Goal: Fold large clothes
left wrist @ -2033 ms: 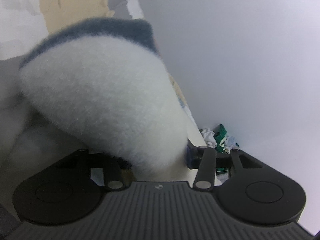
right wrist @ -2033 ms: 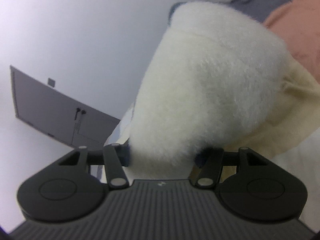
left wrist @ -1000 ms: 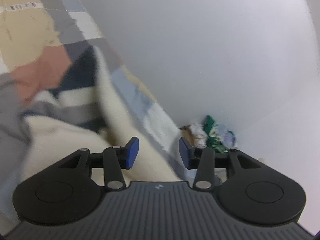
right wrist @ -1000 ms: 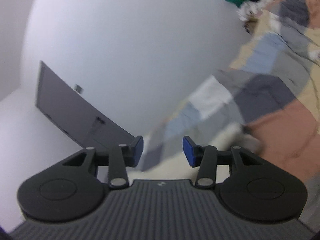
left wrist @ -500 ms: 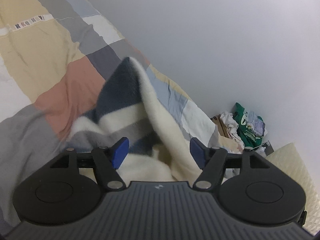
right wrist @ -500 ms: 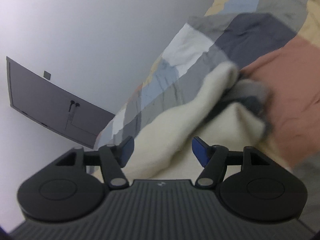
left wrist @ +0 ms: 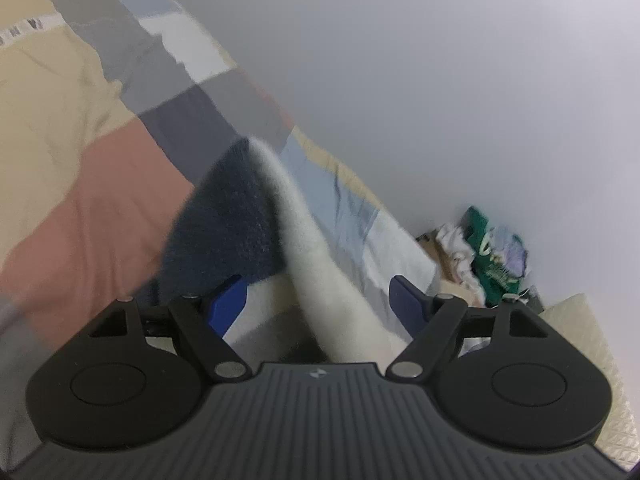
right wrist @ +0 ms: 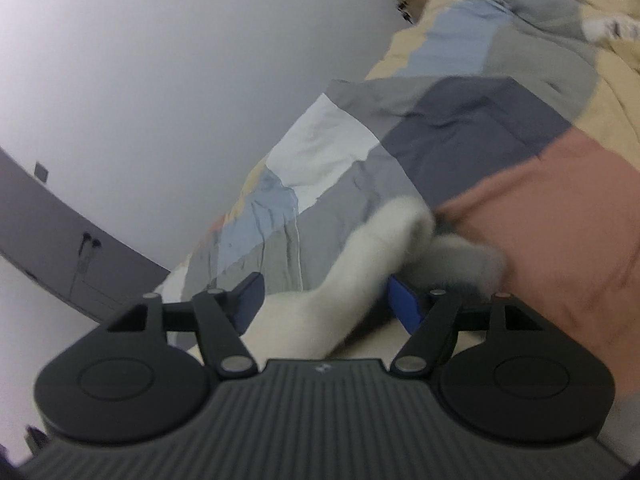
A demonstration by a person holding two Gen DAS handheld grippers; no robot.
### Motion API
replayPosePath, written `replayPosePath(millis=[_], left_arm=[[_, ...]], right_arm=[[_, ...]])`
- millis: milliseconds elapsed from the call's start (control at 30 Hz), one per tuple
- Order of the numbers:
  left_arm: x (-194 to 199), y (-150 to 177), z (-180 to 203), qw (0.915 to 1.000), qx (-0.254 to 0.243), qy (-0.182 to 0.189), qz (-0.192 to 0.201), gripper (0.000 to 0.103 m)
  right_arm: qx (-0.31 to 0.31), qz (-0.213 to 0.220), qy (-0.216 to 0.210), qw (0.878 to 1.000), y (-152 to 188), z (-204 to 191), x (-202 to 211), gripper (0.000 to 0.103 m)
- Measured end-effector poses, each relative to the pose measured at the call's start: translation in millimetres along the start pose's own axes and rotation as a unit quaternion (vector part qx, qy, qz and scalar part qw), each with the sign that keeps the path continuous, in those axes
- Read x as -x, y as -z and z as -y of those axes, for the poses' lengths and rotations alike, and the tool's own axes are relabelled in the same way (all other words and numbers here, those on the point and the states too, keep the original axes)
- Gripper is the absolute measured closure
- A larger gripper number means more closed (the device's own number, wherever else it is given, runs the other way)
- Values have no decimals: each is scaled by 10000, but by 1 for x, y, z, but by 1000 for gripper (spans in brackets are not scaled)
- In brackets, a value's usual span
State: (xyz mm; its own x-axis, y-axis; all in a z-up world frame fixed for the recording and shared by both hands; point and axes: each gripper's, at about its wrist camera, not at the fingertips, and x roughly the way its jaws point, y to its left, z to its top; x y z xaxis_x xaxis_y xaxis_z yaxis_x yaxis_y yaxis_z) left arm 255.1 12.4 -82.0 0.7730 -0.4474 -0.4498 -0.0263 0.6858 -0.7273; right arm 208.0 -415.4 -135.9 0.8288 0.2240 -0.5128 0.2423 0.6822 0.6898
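Lighting was soft, even and shadowless, the wall [left wrist: 440,80] flatly bright; motion blur smeared the patchwork bedding [right wrist: 560,220] toward 3 o'clock, and fisheye curvature bent all frame edges.

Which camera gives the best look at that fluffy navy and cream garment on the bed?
The left wrist view: there the fleece garment shows both its navy patch and its cream edge, rising in a ridge between the open left gripper fingers. The right wrist view shows only a blurred cream and grey fold.
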Motion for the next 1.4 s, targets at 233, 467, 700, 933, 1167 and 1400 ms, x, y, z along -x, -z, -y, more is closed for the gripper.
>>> replayPosePath(millis=[233, 467, 700, 933, 1167, 1400], left_arm=[[-50, -14, -4, 9977, -410, -478, -237, 73], [-94, -21, -19, 9920, -539, -987, -571, 80], [-89, -16, -21, 9913, -742, -832, -702, 75], [-13, -2, -12, 9935, -647, -783, -515, 35], [60, 28, -5, 9881, -881, -1203, -369, 32], [80, 67, -16, 9855, -606, -1311, -895, 30]], right_arm=[[546, -173, 241, 9981, -1, -9, -40, 79], [997, -187, 507, 9935, -5, -17, -86, 81], [830, -378, 635, 9938, -2, 2, -103, 81], [115, -327, 327, 9989, 2, 1, -48, 36], [-13, -209, 402, 9990, 26, -5, 22, 35], [-368, -494, 889, 9941, 58, 19, 48, 23]])
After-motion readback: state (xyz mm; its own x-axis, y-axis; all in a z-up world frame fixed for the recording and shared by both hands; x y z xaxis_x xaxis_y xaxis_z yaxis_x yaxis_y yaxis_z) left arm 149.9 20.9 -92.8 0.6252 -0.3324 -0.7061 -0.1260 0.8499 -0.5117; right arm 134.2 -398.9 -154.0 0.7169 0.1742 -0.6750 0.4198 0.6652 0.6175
